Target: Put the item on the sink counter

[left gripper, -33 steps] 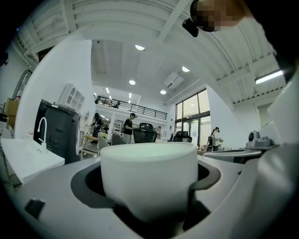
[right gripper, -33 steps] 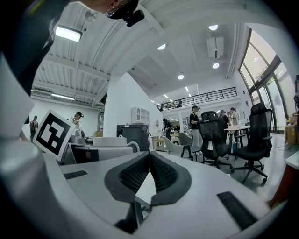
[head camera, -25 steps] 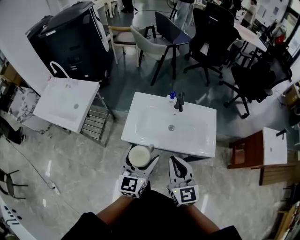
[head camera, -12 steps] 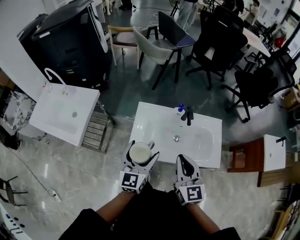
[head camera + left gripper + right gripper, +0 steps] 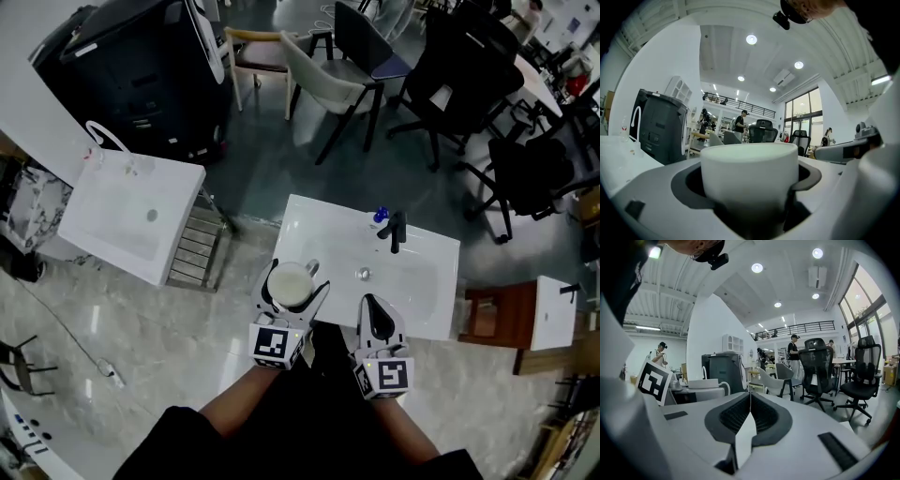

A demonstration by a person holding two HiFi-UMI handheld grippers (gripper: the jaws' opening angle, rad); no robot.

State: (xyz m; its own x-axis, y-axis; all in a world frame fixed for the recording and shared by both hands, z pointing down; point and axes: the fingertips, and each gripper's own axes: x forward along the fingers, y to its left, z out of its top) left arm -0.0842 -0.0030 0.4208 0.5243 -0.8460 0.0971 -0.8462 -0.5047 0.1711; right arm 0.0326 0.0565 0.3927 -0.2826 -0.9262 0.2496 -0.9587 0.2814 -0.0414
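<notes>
My left gripper is shut on a white mug, held upright over the near left edge of the white sink counter; the mug's handle points away from me. In the left gripper view the mug fills the space between the jaws. My right gripper is shut and empty, hovering at the counter's near edge, right of the mug. Its jaws meet with nothing between them in the right gripper view. The counter has a basin with a drain and a black faucet.
A small blue-capped bottle stands beside the faucet. A second white sink sits to the left on a metal rack. A black machine and several chairs stand beyond. A wooden stand is at the right.
I have come closer to the sink counter. Both grippers now reach over its near edge, the mug still held in the left one.
</notes>
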